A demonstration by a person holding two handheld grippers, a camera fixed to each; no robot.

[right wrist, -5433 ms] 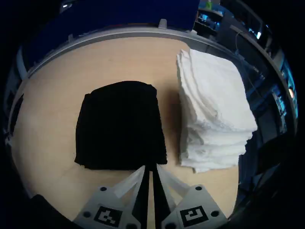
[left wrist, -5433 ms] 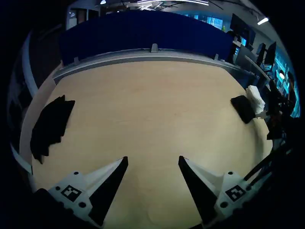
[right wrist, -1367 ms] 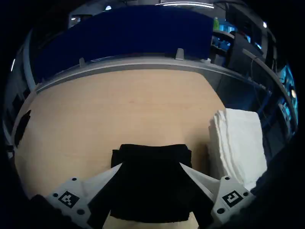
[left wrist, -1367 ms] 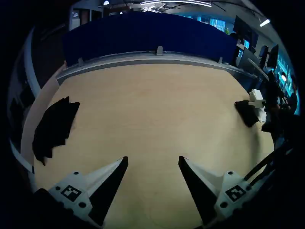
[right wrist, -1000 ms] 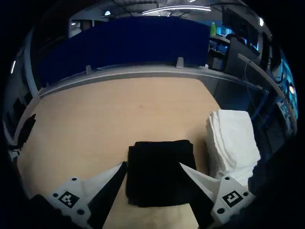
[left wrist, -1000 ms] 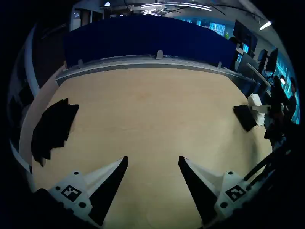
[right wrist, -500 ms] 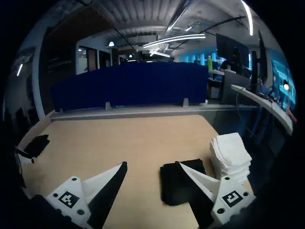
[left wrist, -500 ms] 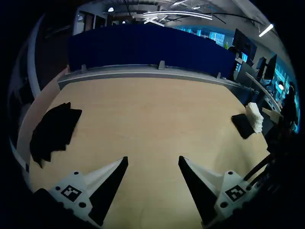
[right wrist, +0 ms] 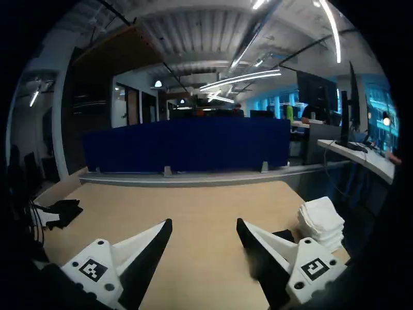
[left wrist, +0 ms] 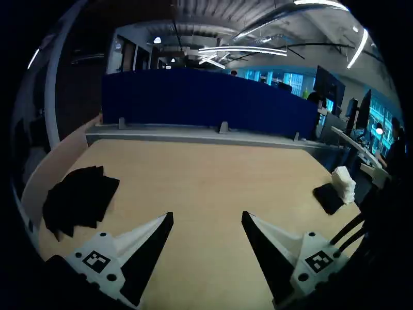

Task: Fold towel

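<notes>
Pale wood of a desk (left wrist: 217, 170) is seen below both grippers, and a blue partition (left wrist: 206, 103) is set along its far edge. The jaws of the left gripper (left wrist: 206, 214) are held wide apart, and only bare desk is seen in the gap. A heap of black towels (left wrist: 77, 199) is lying well to the left of its left finger. Far to the right of its right finger a folded black towel (left wrist: 327, 198) is placed, just beside a stack of white towels (left wrist: 343, 183). The jaws of the right gripper (right wrist: 203, 222) are held apart as well, with nothing between them. The folded black towel is partly hidden just behind its right finger.
</notes>
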